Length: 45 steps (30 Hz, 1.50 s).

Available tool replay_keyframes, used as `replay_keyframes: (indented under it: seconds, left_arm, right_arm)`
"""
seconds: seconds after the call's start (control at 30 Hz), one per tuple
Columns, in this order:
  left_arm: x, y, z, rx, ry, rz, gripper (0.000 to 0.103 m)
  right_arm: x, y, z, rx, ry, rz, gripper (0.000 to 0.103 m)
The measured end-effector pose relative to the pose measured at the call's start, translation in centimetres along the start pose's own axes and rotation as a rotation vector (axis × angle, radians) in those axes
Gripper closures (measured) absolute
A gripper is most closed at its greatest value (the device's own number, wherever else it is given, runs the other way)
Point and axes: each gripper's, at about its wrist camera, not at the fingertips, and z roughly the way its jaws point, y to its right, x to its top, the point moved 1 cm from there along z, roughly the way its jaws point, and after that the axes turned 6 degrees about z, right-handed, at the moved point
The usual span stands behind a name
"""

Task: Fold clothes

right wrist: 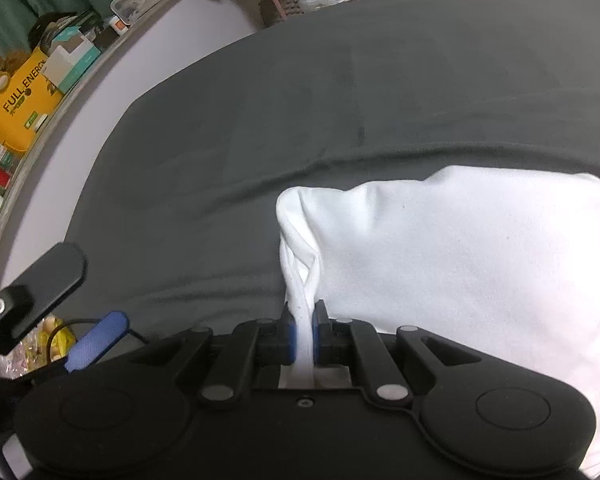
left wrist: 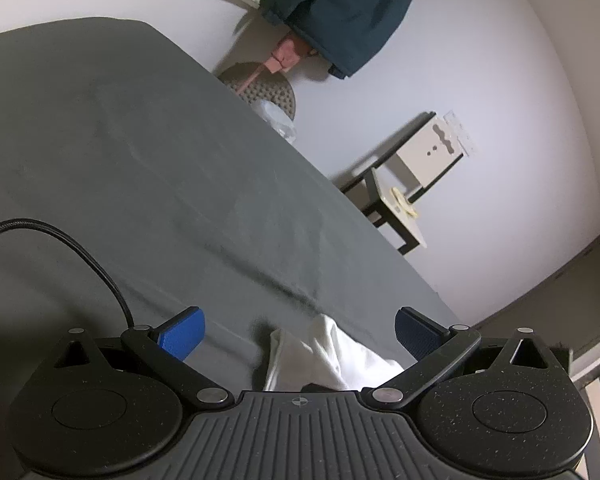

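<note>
A white garment [right wrist: 460, 248] lies folded into a thick rectangle on the dark grey bed sheet [right wrist: 260, 128]. My right gripper [right wrist: 304, 334] is shut on a bunched white edge at the garment's left side. In the left wrist view a corner of the white garment [left wrist: 324, 354] lies between and just below the blue pads. My left gripper [left wrist: 300, 330] is wide open above it, holding nothing. One blue pad of the left gripper [right wrist: 96, 340] shows at the lower left of the right wrist view.
The grey sheet [left wrist: 140, 160] stretches ahead to the bed's edge. Beyond it stand a brown round basket [left wrist: 268, 92], a small black-framed side table [left wrist: 396, 200] and hanging dark teal clothes [left wrist: 348, 12]. A shelf with a yellow box [right wrist: 24, 100] runs along the left wall.
</note>
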Motion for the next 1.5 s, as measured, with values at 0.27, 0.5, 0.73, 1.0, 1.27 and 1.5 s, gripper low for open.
replay_keyframes:
  seconds: [0.27,0.5,0.73,1.0,1.27,1.5]
  left_arm:
    - [0.7,-0.1,0.6,0.009,0.01,-0.008,0.001]
    - [0.5,-0.3,0.1,0.011,0.025,-0.047,0.001]
    - [0.1,1.5,1.6,-0.071,0.002,0.01,0.001]
    - [-1.3,4.7,4.6,-0.262,-0.083,0.049,0.001]
    - [-2.8,7.7,4.9,-0.344,-0.21,0.136,0.001]
    - [-6.0,10.5,6.1,-0.326,-0.335,0.444,0.001]
  right_arm:
    - [0.1,0.3,2.0,0.123,-0.026,0.038,0.056]
    - [-1.6,1.3,-4.6,0.353,0.061,-0.179,0.051]
    - [-5.0,2.6,-4.4,0.236,0.101,-0.435,0.054]
    - [-7.7,1.5,-4.2,0.252,0.134,-0.611,0.053]
    - [-4.1,6.1,-8.3,0.136,0.275,-0.535,0.054]
    - [2.5,8.9,-6.1,0.026,0.299,-0.434,0.054]
